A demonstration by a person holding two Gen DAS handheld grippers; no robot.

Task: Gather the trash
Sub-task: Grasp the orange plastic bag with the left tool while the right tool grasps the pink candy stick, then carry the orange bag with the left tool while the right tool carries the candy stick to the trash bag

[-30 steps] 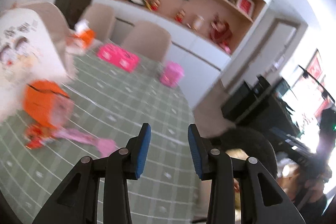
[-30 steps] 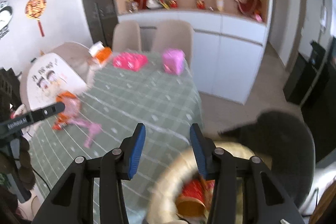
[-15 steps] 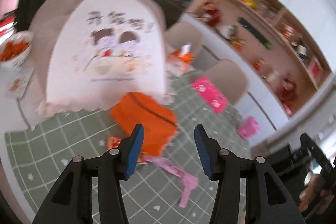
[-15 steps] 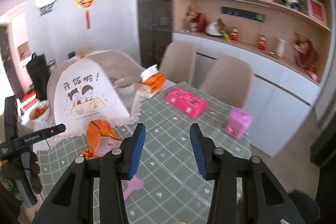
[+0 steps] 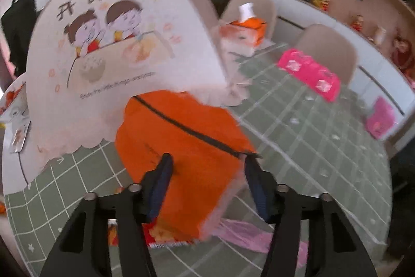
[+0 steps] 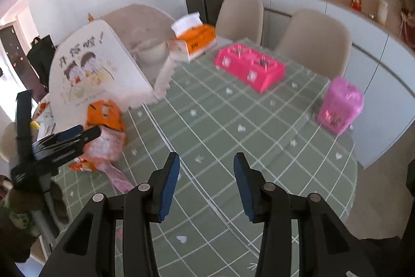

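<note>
Left hand-held gripper jaws closing astride one orange carton, right hand-held gripper wide, empty, two pink boxes.

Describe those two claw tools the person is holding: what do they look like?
Both match. The left gripper and right gripper are matte black frames with triangular cut-outs and silver pivot pins. Each has two flat fingers faced with blue pads. The left one's side bears faint white lettering, too blurred to read. No cables show.

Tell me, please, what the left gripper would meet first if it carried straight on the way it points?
Most likely the orange carton: it fills the gap ahead of the left gripper, whose jaws are closing but do not visibly press on it. Blur leaves depth unclear, so contact may be very near.
</note>
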